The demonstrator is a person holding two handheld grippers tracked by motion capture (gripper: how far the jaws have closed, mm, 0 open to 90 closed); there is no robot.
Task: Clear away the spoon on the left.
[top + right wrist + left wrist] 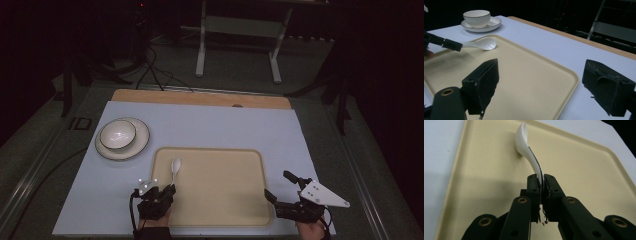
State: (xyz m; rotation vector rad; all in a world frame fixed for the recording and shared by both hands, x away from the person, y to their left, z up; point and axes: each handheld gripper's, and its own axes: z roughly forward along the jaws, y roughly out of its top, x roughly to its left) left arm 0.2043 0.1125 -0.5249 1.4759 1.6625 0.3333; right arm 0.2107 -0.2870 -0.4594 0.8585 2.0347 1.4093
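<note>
A white spoon (175, 168) lies on the cream tray (220, 200), bowl end pointing away from the person. My left gripper (169, 189) is shut on the spoon's handle (537, 167) at the tray's left side; the spoon's bowl (521, 137) rests on the tray surface. In the right gripper view the spoon (482, 43) shows with the left gripper's jaw clamped on its handle. My right gripper (280, 186) stands open at the tray's right edge, nothing between its pads (484, 82).
A white bowl (118, 133) sits on a white plate (141, 145) at the table's left rear, also the bowl (476, 17) far left in the right gripper view. The blue-white table top (210, 125) ends in a wooden strip (200, 97) at the back.
</note>
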